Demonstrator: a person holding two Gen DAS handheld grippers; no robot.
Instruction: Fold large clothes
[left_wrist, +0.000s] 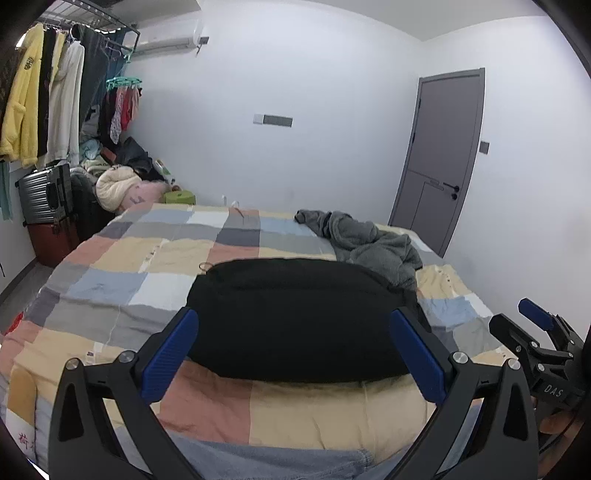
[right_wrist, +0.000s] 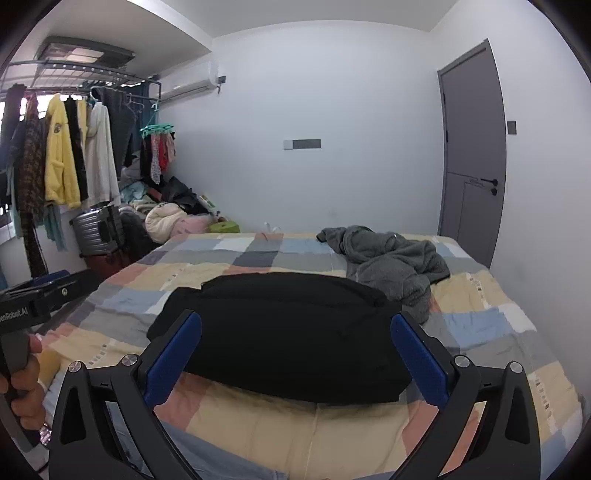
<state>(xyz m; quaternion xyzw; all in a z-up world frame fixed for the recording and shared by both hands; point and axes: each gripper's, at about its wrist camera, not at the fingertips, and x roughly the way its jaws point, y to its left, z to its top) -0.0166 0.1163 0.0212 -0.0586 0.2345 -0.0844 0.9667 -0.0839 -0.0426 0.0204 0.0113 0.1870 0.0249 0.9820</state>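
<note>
A black garment (left_wrist: 295, 317) lies folded into a compact block on the checked bedspread (left_wrist: 122, 266), near the front edge of the bed. My left gripper (left_wrist: 293, 321) hovers before it, open, with nothing between its blue pads (left_wrist: 171, 350). In the right wrist view the same black garment (right_wrist: 284, 332) lies ahead of my right gripper (right_wrist: 295, 325), also open and empty. A crumpled grey fleece garment (left_wrist: 373, 247) (right_wrist: 391, 266) lies unfolded behind the black one, toward the right. The right gripper (left_wrist: 535, 332) shows at the right edge of the left wrist view.
A clothes rack (right_wrist: 74, 147) with hanging garments stands left of the bed. Below it are a grey suitcase (left_wrist: 46, 195) and a pile of clothes (left_wrist: 122, 184). A grey door (left_wrist: 439, 155) is at the far right. A hand (right_wrist: 22, 387) holds the left gripper's handle.
</note>
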